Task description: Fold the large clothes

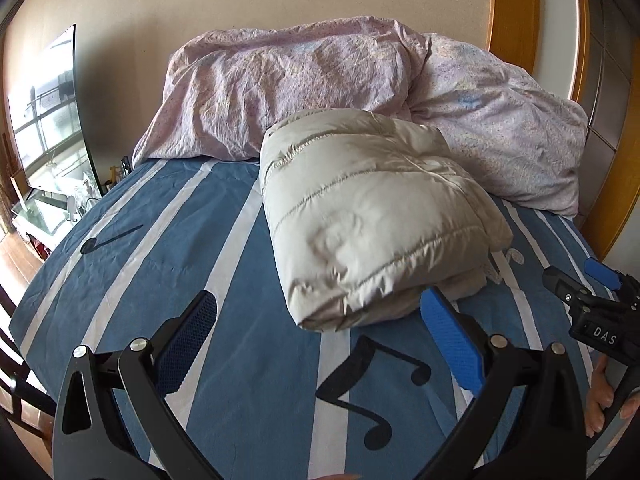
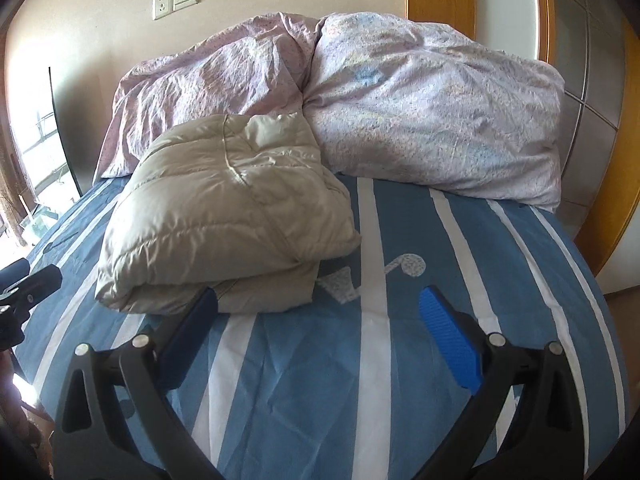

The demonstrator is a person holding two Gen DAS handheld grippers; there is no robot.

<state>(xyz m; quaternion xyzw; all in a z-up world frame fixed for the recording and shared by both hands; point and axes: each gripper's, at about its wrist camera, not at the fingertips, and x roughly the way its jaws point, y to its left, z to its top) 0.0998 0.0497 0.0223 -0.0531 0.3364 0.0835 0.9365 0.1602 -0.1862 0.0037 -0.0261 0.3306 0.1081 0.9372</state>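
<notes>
Beige puffer jacket (image 1: 372, 216) lies folded on striped bed sheet (image 1: 192, 240); my L gripper (image 1: 320, 344) & R gripper (image 2: 320, 340) both spread wide, empty.

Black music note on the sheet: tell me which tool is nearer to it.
Left. The left tool hovers over the note; the right tool sits off to its right.

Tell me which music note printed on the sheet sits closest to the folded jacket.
The pale speckled note, right beside the beige folded jacket at its corner. The black double note and the thin dark note lie farther off.
</notes>
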